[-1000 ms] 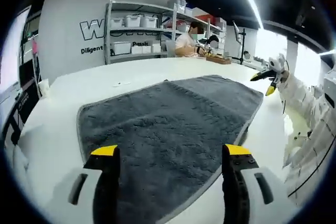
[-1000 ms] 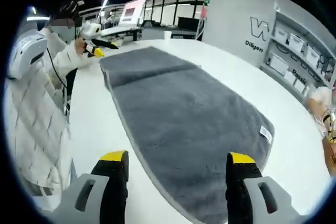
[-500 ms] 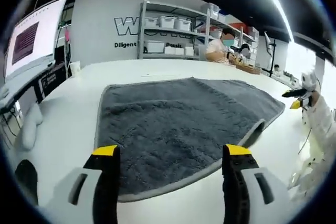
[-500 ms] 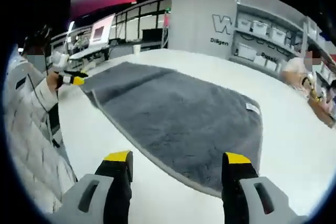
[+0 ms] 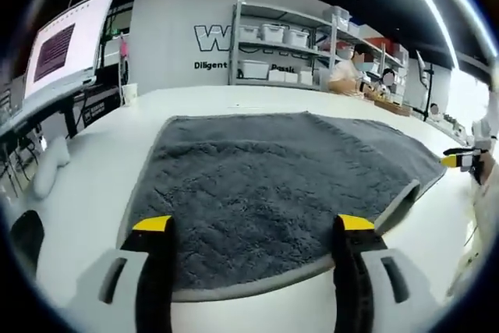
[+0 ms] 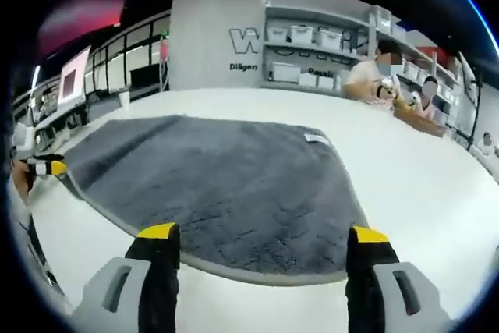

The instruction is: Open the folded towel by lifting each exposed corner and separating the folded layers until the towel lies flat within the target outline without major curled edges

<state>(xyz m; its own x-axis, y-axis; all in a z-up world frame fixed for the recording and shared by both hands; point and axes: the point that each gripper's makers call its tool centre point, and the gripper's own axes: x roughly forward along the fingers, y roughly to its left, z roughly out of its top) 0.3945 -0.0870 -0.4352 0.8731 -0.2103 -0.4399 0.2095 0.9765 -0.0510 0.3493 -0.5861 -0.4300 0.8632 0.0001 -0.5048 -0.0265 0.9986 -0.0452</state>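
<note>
My left gripper (image 5: 252, 228) jaws spread wide, nothing between. My right gripper (image 6: 265, 237) likewise agape, empty. Both hover low, pointing forward.

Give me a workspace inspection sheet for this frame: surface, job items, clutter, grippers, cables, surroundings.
Surface: white table, broad and smooth.
Job's things: grey towel spread out on the table; one near corner curls up; a white label shows at its far edge. Target outline: nothing seen.
Clutter: small white scraps on the far table.
Grippers: left gripper open, above the towel's near edge; right gripper open, holding nothing.
Cables: dark leads by the monitor desk, too small to trace.
Surroundings: shelving with white bins, wall lettering, a monitor, seated people at a far bench.
</note>
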